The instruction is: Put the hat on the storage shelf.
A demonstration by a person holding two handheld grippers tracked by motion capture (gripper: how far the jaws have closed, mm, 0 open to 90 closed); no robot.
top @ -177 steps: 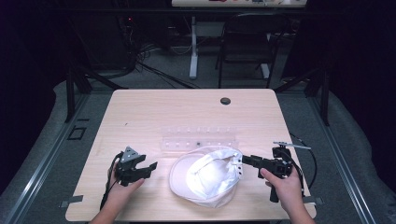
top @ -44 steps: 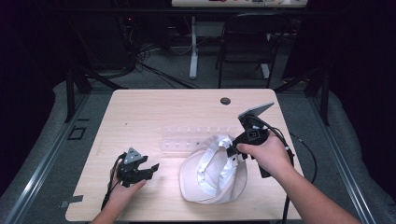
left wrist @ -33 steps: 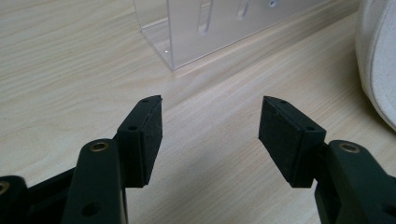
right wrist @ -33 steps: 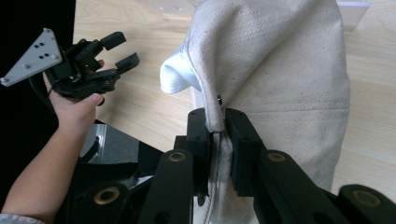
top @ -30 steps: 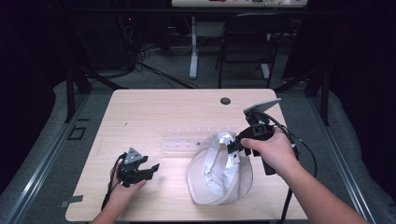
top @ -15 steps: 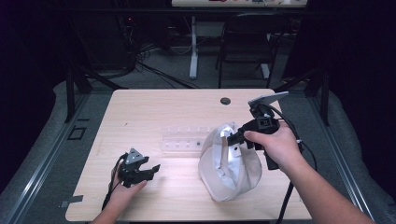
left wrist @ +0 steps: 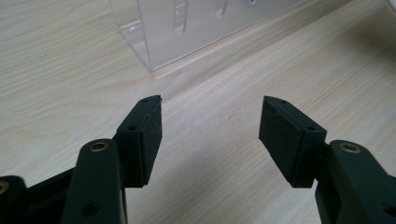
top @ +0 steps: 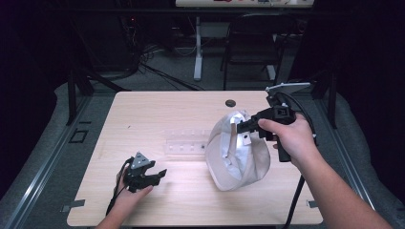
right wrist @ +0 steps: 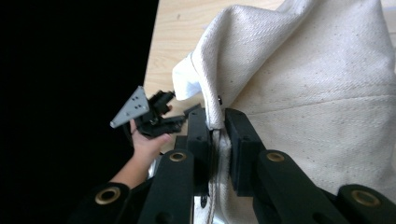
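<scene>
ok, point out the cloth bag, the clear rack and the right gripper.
cloth bag [top: 239, 160]: high view, middle of its side.
clear rack [top: 184, 143]: high view, top face.
right gripper [right wrist: 218, 140]: right gripper view, between its fingers, at the bag's hem.

Table lit from above, surroundings dark, soft focus.

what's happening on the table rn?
A person works with a handheld gripper in each hand. The right gripper is shut on the rim of a white fabric cap, holding it up so that it hangs with its lower part on or just above the table. The left gripper sits low at the table's near left, open and holding nothing. A clear plastic rack lies between them.
</scene>
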